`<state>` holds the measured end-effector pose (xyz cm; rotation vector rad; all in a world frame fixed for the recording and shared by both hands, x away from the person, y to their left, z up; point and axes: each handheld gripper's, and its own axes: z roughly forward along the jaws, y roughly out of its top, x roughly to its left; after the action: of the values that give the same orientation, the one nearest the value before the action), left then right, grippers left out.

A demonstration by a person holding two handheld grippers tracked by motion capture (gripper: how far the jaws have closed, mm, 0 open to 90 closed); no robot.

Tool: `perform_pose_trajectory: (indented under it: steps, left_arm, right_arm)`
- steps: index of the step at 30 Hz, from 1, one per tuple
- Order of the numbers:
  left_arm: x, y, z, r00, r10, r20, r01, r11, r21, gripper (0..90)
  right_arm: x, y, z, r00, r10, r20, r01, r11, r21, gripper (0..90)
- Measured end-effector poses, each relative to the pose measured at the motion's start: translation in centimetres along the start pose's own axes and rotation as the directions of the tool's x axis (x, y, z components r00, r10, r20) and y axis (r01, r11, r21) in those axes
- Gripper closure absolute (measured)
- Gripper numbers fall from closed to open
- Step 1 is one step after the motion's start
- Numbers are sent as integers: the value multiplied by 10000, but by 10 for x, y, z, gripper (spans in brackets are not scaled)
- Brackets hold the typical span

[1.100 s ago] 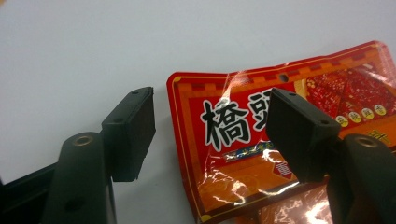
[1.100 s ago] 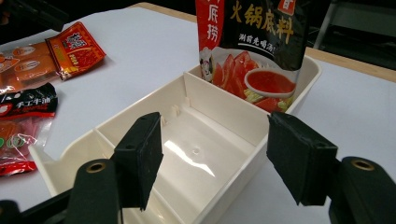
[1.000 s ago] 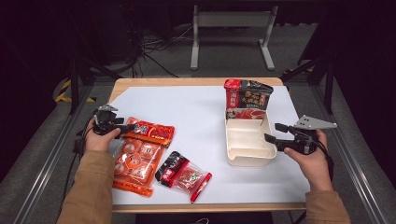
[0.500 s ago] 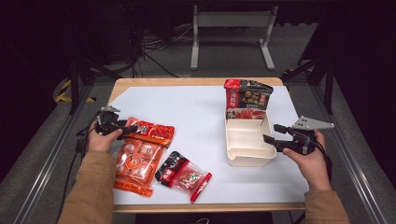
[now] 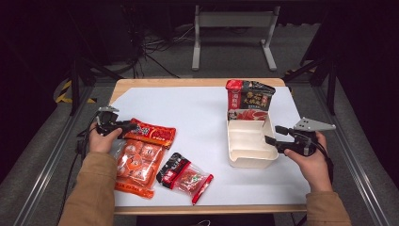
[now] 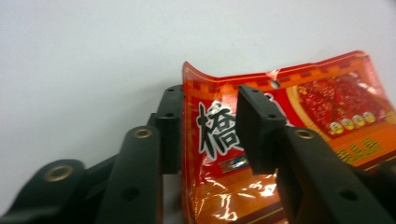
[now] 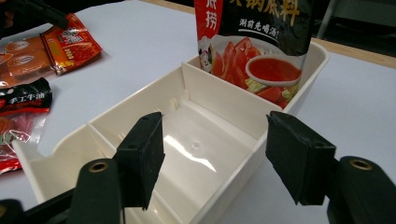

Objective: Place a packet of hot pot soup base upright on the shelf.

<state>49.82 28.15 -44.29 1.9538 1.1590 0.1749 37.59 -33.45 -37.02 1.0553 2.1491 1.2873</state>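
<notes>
Between gripper (image 6: pixel 208 130) pads, glossy flat packet (image 6: pixel 280 107)

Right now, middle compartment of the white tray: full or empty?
Empty. In the right gripper view the middle compartment of the white tray shows only bare floor; the black-and-red pouch stands in the far compartment.

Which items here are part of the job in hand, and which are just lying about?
In use: red sauce packet between the closing left gripper jaws; white divided tray at the right gripper.
Lying about: orange packet, small black-and-red packet, upright pouch in the tray.
</notes>
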Motion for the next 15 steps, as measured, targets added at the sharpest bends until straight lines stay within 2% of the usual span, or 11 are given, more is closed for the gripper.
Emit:
perform_pose_trajectory:
  steps: [2,5,8,11,13,15]
  left_arm:
    - [-1,0,1,9998,38,200,-37,10000,-75,665]
    - [-2,0,2,9998,119,158,-118,9999,-65,654]
    - [-1,-1,4,9997,153,173,-154,9999,55,619]
    - [-1,-4,10,9998,158,137,-165,9983,562,589]
    - [-1,-4,10,9998,7,190,-17,9983,577,592]
    - [-1,-4,10,9999,82,93,-87,9984,559,606]
  right_arm:
    - [0,0,0,10000,33,-19,-33,10000,-32,380]
    - [0,0,0,10000,16,-16,-16,10000,-50,382]
    - [1,0,0,10000,12,-25,-12,10000,-53,383]
    - [1,0,0,10000,18,-34,-18,10000,-58,384]
    - [0,0,0,10000,12,-38,-13,10000,-67,387]
    - [0,0,0,10000,28,-57,-28,9999,-99,389]
